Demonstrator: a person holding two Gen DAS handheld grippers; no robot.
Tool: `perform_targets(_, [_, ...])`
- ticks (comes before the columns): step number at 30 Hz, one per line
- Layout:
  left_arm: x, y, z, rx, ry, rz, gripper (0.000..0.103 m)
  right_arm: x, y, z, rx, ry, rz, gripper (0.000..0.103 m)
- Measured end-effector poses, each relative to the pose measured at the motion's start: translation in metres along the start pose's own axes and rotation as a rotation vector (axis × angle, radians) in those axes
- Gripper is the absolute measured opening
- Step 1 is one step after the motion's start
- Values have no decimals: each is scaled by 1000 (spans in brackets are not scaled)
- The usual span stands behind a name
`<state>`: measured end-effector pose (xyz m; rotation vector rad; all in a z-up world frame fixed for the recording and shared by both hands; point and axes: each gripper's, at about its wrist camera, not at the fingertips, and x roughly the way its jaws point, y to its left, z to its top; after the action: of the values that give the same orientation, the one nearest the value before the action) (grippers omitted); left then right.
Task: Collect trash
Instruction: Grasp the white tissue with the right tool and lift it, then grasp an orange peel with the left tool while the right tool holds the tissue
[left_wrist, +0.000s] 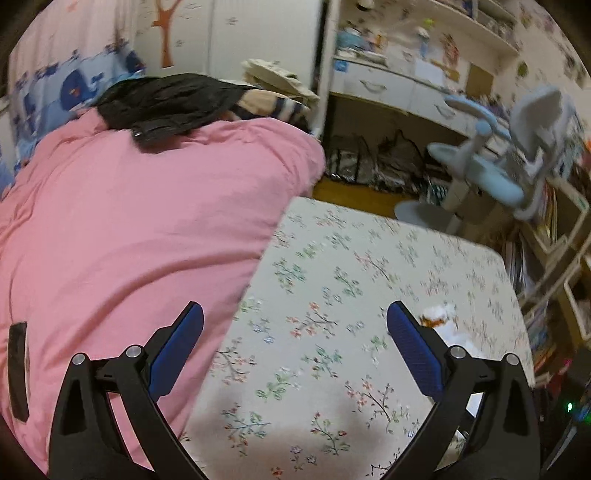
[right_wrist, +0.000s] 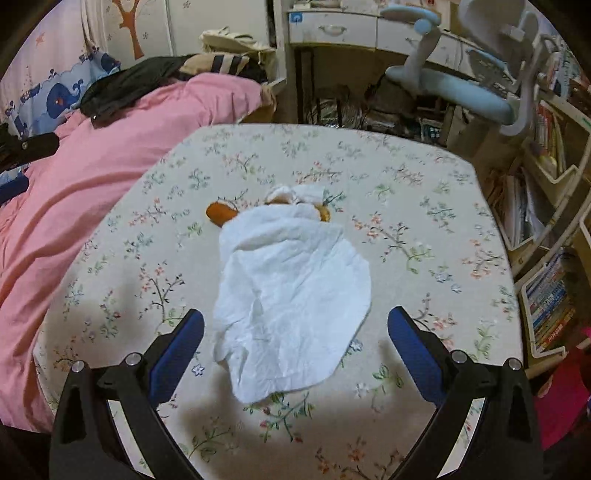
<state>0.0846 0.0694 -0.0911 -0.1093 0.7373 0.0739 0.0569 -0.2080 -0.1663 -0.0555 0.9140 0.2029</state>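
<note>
Right tongs (right_wrist: 295, 325) spread wide, crumpled white tissue (right_wrist: 291, 295) covering orange peel (right_wrist: 219, 214)

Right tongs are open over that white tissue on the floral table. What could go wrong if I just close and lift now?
1. The white tissue only drapes over the orange peel pieces, so lifting it alone would likely leave them on the floral table.
2. The right tongs straddle the tissue's near edge; a thin pinch there may slip or tear.
3. The pink quilt borders the table, so knocked scraps could roll into its folds.
</note>
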Motion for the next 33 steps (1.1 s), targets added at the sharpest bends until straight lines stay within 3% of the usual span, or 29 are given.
perform_targets(3, [3,-20,-4,62,12,-15,96,16,1,2,-25,26,-1,94])
perform_targets(5, [4,-28,-6,103,20,-22,96,30,-5,2,3,68,39,80])
perform_targets(8, [10,-37,-8,146,32,-29,96,30,-9,5,-20,59,28,63])
perform_targets(10, [18,-43,-10,185,47,-48,96,26,-17,6,-6,66,32,33])
perform_targets(12, [29,-53,-14,270,63,-84,96,22,-32,6,39,83,54,13])
perform_targets(17, [49,-84,-29,525,76,-183,96,8,-66,-2,102,84,51,9])
perform_targets(23, [73,-122,-27,689,97,-335,95,-4,-98,-11,183,76,86,9])
perform_targets(26, [90,-141,-29,780,150,-370,85,-4,-103,-12,205,81,103,9])
perform_targets(29, [109,-154,-32,846,205,-354,68,-5,-103,-10,210,79,116,9])
perform_targets(31, [115,-160,-33,864,228,-356,64,-5,-102,-8,211,78,125,9])
perform_targets(33, [120,-166,-35,880,263,-366,53,-4,-98,-7,207,78,137,9])
